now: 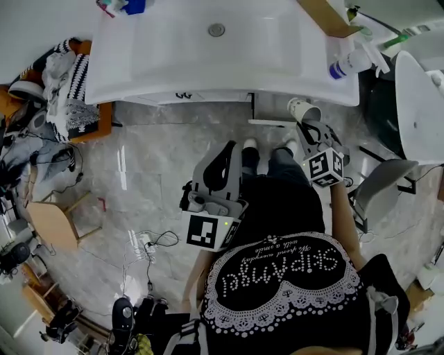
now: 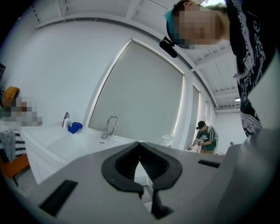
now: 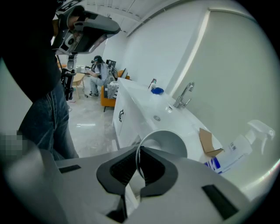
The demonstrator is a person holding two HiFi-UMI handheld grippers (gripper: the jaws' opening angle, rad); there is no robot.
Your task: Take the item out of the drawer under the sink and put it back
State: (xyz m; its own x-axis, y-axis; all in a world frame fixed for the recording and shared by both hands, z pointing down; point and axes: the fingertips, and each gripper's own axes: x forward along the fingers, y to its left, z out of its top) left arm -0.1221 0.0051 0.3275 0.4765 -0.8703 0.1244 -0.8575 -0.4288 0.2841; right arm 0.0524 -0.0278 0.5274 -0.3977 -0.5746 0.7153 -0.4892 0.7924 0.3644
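One paper cup (image 3: 168, 144) hangs pinched by its rim in the right gripper (image 3: 139, 153), fingers clamped, likely bound for the drawer (image 3: 126, 122); left gripper (image 2: 140, 151) fingers closed on nothing, held aside.

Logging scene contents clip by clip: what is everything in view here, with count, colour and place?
sink: one, white, on a white cabinet, top of head view.
tap: one, metal, sink's back edge.
paper cup: one, white, in front of the sink's right end.
spray bottle: one, white with blue label, sink top's right end.
cardboard piece: one, brown, beside the bottle.
blue item: one, sink top's far left corner.
chair: one, orange, piled with clothes, left of sink.
cables: several, black and white, on the floor.
left gripper: one, grey, jaws together, empty.
right gripper: one, grey, shut on the cup's rim.
person's top: one, black, bottom of head view.
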